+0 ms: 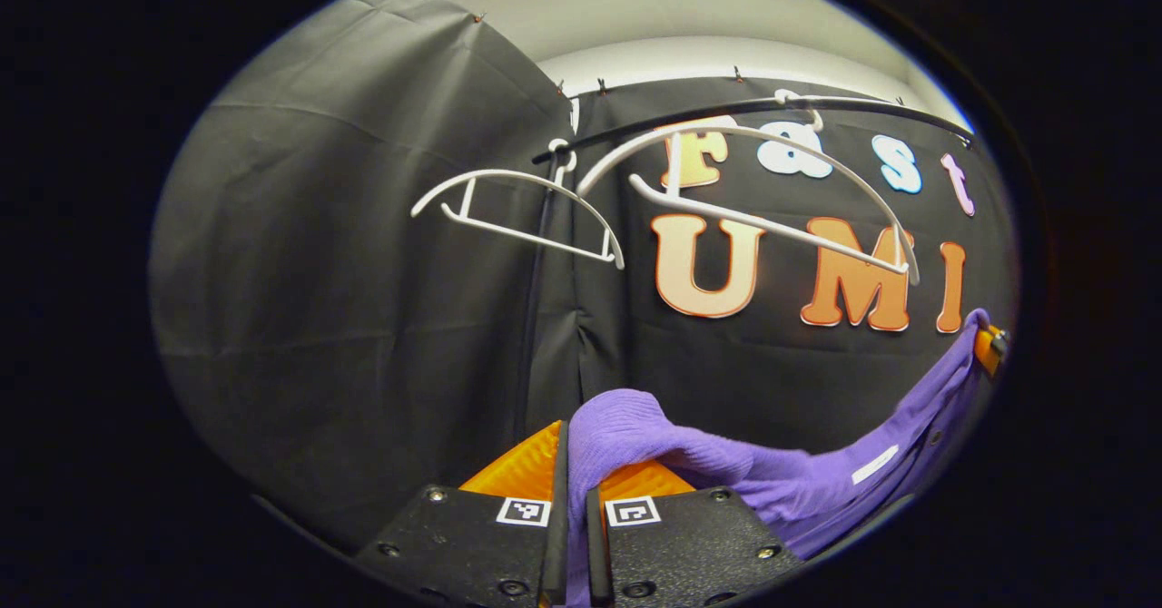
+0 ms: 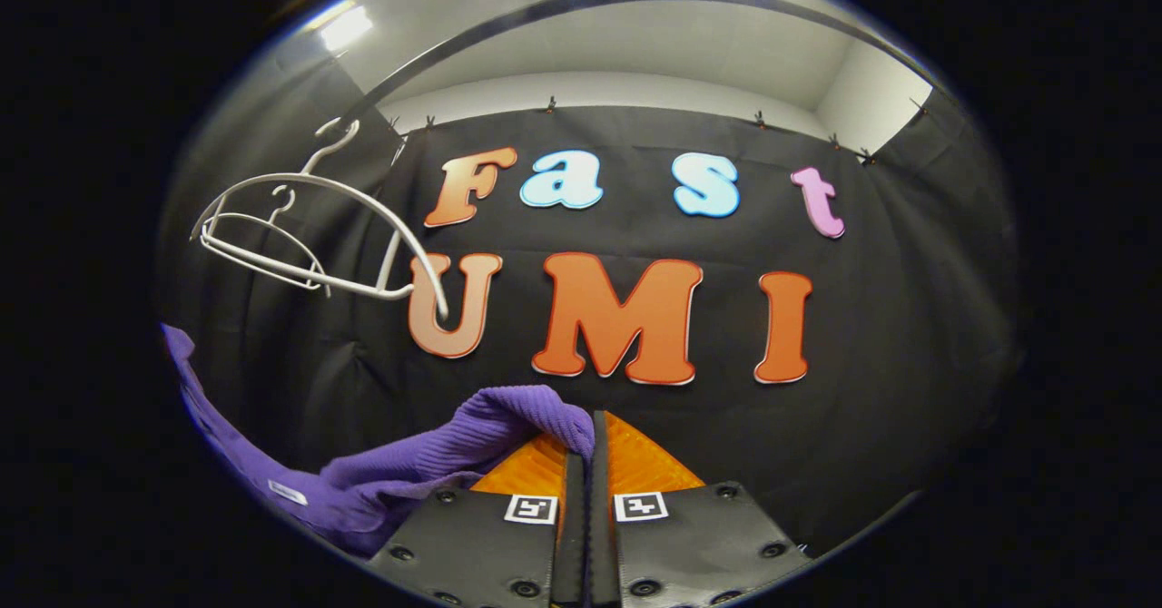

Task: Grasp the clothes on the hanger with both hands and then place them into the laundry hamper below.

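A purple knit garment point(image 1: 781, 481) hangs slack between the two grippers, off the hangers. My left gripper point(image 1: 574, 463) is shut on one bunched end of it, with cloth bulging over the fingertips. The other end runs right to the far gripper point(image 1: 991, 347) at the edge of the left gripper view. In the right gripper view, my right gripper point(image 2: 585, 449) is shut on a fold of the purple garment point(image 2: 427, 463), which trails down to the left. Two bare white hangers point(image 1: 517, 213) point(image 1: 772, 200) hang on the dark rail point(image 1: 772, 113), above the garment.
The black cloth wall point(image 2: 890, 336) stands close behind. The same white hangers point(image 2: 309, 245) appear at upper left in the right gripper view, under the curved rail point(image 2: 581, 0). A dark vertical pole point(image 1: 537, 299) stands at the wall's corner.
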Available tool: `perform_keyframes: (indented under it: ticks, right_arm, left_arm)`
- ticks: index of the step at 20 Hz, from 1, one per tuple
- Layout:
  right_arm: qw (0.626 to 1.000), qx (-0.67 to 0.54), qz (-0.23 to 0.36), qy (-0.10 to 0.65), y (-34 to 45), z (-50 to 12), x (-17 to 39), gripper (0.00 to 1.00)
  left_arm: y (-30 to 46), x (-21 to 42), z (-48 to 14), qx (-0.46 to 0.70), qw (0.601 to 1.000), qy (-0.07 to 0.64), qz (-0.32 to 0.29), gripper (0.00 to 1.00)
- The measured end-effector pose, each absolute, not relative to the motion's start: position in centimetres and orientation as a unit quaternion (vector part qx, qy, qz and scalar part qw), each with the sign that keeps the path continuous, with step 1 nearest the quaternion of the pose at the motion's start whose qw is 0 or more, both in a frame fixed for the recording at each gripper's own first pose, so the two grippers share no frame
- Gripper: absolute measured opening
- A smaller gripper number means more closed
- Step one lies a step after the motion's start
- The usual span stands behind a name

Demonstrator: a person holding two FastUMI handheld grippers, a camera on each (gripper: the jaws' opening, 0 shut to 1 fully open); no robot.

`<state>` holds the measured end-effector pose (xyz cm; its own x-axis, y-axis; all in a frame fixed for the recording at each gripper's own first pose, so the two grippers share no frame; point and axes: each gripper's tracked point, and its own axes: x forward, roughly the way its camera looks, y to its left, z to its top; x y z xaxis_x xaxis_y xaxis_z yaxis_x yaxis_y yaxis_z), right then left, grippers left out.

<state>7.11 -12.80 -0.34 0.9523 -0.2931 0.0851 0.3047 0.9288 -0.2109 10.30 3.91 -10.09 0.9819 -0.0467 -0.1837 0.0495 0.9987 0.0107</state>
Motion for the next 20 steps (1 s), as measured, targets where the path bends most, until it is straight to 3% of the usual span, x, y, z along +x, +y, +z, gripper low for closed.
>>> perform_keyframes:
  ticks: [6,10,15,20]
  right_arm:
    - [0.993,-0.083,-0.061,0.059,-6.1,-7.2,7.6,0.10]
    - [0.989,-0.027,-0.022,0.146,-2.8,-13.3,6.5,0.10]
    - [0.962,0.035,-0.018,0.269,-1.5,-21.6,4.2,0.10]
    - [0.937,0.046,-0.005,0.346,0.0,-25.8,2.1,0.10]
  left_arm:
    - [-1.1,9.0,-15.6,0.013,0.983,0.169,-0.073,0.09]
    - [-5.3,6.6,-20.7,-0.044,0.963,0.249,-0.097,0.09]
    - [-7.9,2.3,-26.8,-0.035,0.929,0.349,-0.120,0.10]
    - [-8.7,-0.8,-31.9,-0.046,0.887,0.446,-0.112,0.10]
